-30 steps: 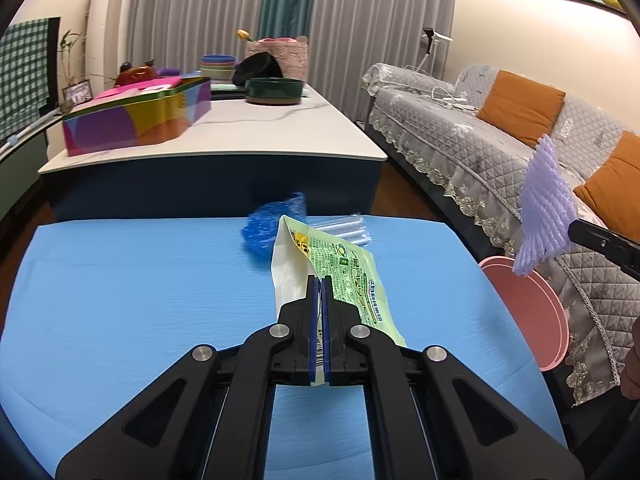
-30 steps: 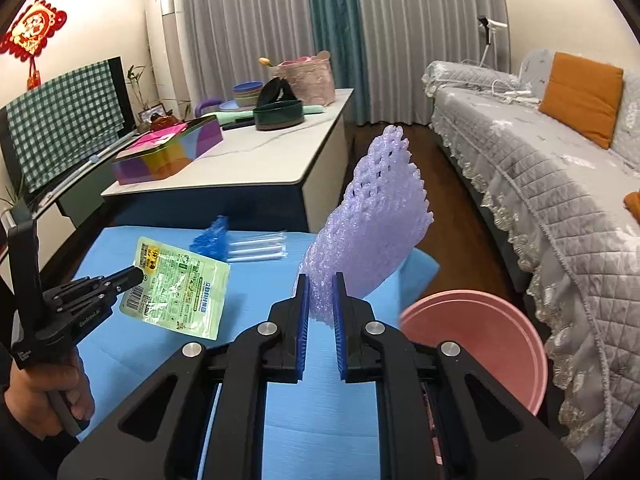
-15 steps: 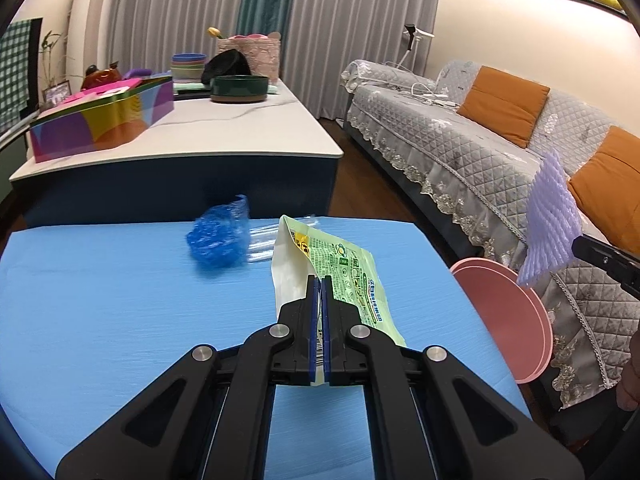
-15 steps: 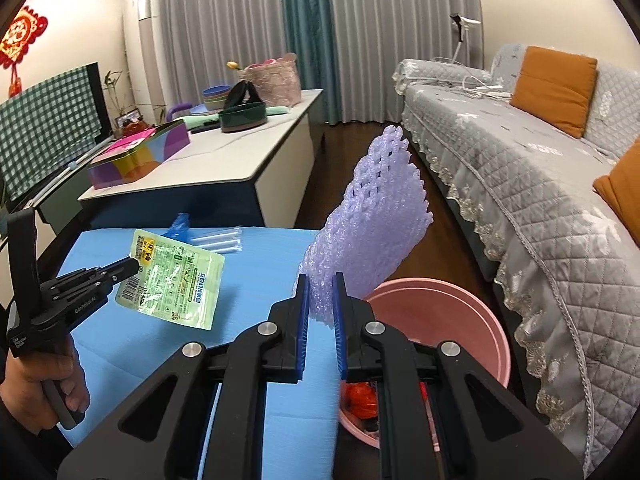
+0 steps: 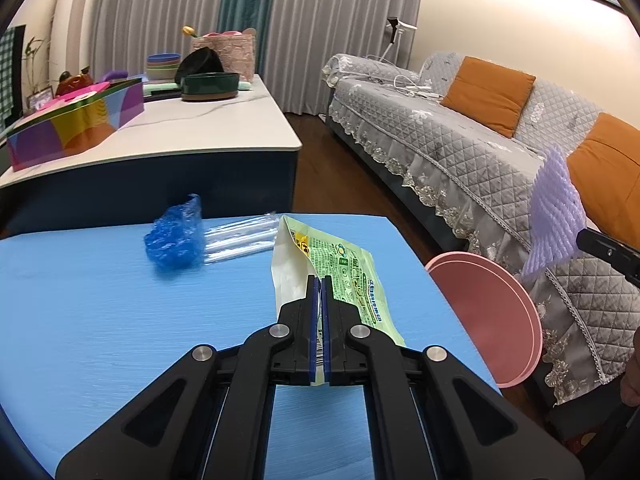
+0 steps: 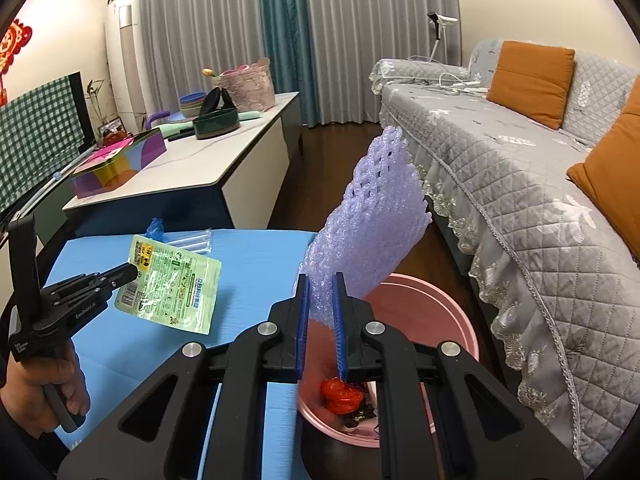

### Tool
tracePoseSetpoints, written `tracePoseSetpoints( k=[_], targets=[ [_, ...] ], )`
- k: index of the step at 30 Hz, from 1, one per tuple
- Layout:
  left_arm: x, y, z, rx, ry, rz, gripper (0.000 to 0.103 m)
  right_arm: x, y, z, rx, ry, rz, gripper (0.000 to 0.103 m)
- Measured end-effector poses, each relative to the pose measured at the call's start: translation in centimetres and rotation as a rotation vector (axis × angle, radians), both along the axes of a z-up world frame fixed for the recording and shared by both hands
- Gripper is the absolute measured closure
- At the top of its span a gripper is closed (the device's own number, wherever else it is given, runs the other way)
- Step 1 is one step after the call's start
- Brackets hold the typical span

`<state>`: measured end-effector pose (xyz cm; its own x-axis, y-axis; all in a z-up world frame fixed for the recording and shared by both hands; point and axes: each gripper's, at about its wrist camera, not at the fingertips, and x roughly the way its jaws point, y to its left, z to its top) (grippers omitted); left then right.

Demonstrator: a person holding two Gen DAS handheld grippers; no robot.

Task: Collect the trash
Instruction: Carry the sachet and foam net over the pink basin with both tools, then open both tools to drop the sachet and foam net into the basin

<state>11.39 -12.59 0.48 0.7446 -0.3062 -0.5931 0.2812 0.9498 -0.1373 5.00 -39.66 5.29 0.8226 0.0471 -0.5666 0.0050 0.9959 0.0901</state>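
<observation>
My left gripper (image 5: 319,280) is shut on a green snack wrapper (image 5: 344,272) and holds it above the blue table (image 5: 100,320); the wrapper also shows in the right wrist view (image 6: 172,284). My right gripper (image 6: 321,280) is shut on a purple foam net (image 6: 372,224), held over the pink trash bin (image 6: 460,320). The jaws stand a little apart around the foam. The net (image 5: 552,216) and bin (image 5: 492,308) show at the right of the left wrist view. A blue crumpled plastic piece with clear tubes (image 5: 176,232) lies on the table's far side.
The bin holds red trash (image 6: 340,394) and dark scraps. A white counter (image 5: 168,128) with a colourful box (image 5: 76,124) and bowls stands behind the table. A grey sofa (image 6: 520,184) with orange cushions runs along the right.
The right gripper has moved right with the foam net, from over the table edge to over the pink bin. The left gripper has swung right with the wrapper.
</observation>
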Motion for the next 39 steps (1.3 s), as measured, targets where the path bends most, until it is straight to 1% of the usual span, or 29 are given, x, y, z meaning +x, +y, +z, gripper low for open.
tracePoseSetpoints(
  k=[6, 13, 23, 31, 34, 35, 36, 37, 38, 39],
  targets=[
    [-0.3, -2.4, 0.3, 0.002, -0.005, -0.044, 0.101, -0.5, -2.2, -0.1, 0.017, 0.001, -0.043, 0.091],
    [0.2, -5.6, 0.5, -0.005, -0.006, -0.095, 0.101, -0.2, -4.4, -0.8, 0.033, 0.024, -0.077, 0.091],
    [1.7, -11.3, -0.6, 0.029, 0.001, -0.173, 0.101, 0.5, -6.3, -2.2, 0.035, 0.061, -0.102, 0.091],
    [3.1, -16.0, -1.9, 0.062, 0.029, -0.235, 0.101, 1.4, -7.5, -3.5, 0.035, 0.097, -0.115, 0.09],
    [3.4, -17.5, -2.3, 0.067, 0.056, -0.277, 0.1, 1.7, -7.9, -3.6, 0.032, 0.107, -0.13, 0.085],
    [3.5, -17.7, -2.4, 0.067, 0.063, -0.285, 0.095, 1.7, -8.1, -3.7, 0.03, 0.111, -0.143, 0.076],
    [3.4, -17.9, -2.4, 0.067, 0.069, -0.289, 0.092, 1.7, -8.2, -3.6, 0.031, 0.108, -0.154, 0.065],
    [3.3, -17.8, -2.3, 0.064, 0.067, -0.286, 0.083, 1.7, -8.4, -3.5, 0.033, 0.1, -0.167, 0.061],
    [3.2, -17.5, -2.2, 0.06, 0.064, -0.28, 0.079, 1.7, -8.5, -3.4, 0.032, 0.098, -0.172, 0.057],
    [3.1, -17.2, -2.1, 0.059, 0.064, -0.274, 0.079, 1.7, -8.5, -3.4, 0.031, 0.096, -0.175, 0.057]
  ],
)
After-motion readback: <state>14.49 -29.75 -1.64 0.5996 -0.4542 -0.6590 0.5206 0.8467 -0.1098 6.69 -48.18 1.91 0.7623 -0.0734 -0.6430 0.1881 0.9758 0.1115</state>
